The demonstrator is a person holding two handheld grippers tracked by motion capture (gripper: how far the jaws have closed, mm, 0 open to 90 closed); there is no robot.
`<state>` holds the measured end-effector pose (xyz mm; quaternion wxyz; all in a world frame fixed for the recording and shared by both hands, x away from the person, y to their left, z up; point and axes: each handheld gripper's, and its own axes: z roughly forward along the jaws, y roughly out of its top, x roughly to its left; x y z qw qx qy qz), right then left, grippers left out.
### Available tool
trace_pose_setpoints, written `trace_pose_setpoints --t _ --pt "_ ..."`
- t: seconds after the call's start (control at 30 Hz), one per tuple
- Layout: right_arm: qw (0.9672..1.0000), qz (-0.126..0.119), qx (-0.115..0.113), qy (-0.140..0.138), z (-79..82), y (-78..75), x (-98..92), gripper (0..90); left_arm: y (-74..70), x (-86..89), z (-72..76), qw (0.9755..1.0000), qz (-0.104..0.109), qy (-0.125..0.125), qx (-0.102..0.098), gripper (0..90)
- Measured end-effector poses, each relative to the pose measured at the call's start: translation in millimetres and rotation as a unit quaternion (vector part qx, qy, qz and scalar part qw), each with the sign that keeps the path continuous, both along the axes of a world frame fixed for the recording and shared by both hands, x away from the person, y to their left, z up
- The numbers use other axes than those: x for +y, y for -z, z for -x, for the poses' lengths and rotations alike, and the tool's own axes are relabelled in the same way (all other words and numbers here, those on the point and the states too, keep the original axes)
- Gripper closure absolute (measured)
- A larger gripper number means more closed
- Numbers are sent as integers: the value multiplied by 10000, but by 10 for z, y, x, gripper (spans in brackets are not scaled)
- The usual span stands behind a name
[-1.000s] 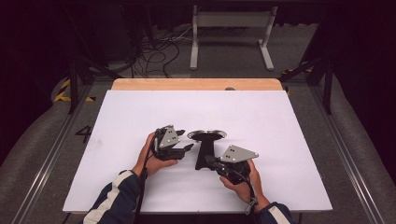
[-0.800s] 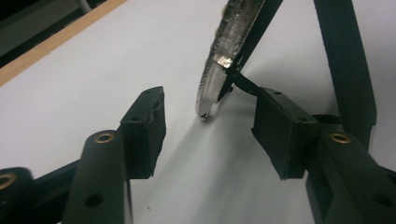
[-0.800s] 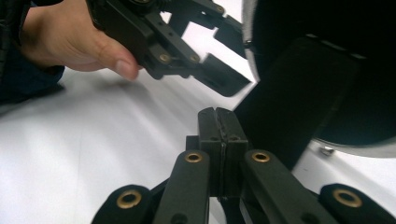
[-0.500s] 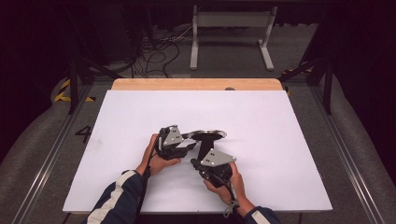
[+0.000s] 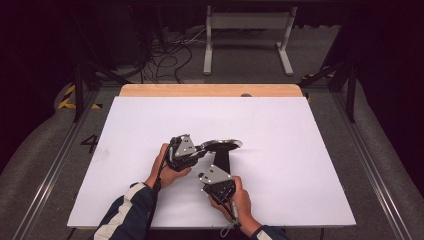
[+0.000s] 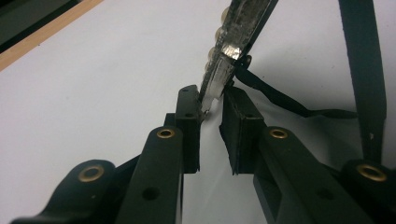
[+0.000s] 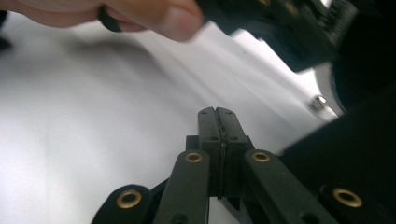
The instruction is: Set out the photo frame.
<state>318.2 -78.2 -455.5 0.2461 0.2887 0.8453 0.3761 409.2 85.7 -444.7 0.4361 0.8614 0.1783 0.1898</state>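
Observation:
A silvery round disc (image 5: pixel 223 144) lies at the table's middle, with a black stem (image 5: pixel 221 160) running from it toward the person. My left gripper (image 5: pixel 201 149) reaches to the disc's left rim. In the left gripper view the thin, bumpy rim (image 6: pixel 219 79) stands between the tips of my left gripper (image 6: pixel 210 105). Its jaws have just been closing, and a sliver of gap still shows by the right pad. A thin black strap (image 6: pixel 280 99) trails behind the rim. My right gripper (image 5: pixel 210 181) sits just below the stem; the right gripper view has my right gripper (image 7: pixel 217 114) shut on nothing.
The white table sheet (image 5: pixel 150 125) ends at a wooden strip (image 5: pixel 210 90) along the far edge. Beyond it stand cables (image 5: pixel 165 55) and a white frame (image 5: pixel 247 35) on the floor. A hand and the other gripper (image 7: pixel 280 28) loom close above the right jaws.
The right hand has come left and nearer the person, ending close under the left gripper. The left hand stayed put while its jaws narrowed around the disc's rim.

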Motion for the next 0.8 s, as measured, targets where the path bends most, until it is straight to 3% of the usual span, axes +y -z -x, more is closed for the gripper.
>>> trace_pose_setpoints --t 0.13,0.63,0.67,0.8 --pt "9998 -49 111 124 -29 0 -64 900 -7 10 13 10000 -61 42 1 787" --pt "9996 -20 277 104 -26 -2 -243 900 -27 1 73 9998 -132 141 -58 815" --pt "9995 -16 296 124 -36 -11 -264 900 -32 9 72 9998 -87 153 -48 873" --pt "9990 -82 431 75 -60 -31 -331 900 -28 -7 91 9999 -29 151 -60 794"
